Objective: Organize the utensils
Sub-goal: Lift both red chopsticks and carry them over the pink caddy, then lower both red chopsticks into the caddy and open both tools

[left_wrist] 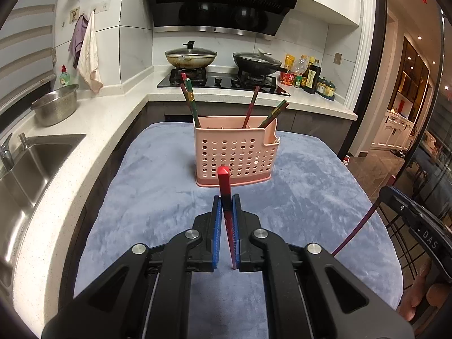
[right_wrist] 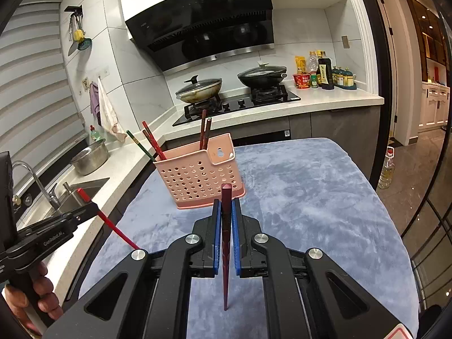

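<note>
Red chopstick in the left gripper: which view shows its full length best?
Right wrist view: the red chopstick appears side-on in the left gripper. Left wrist view shows it foreshortened between the pads.

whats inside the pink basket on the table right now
Chopsticks stand in the pink basket: red and green ones lean at one end, and a dark pair stands near the other. Their lower ends and the basket floor are hidden behind the perforated wall.

White tiled walls [right_wrist: 135, 65]; striped blinds [right_wrist: 36, 84]; black range hood [right_wrist: 209, 25]; glossy floor [right_wrist: 423, 147].
</note>
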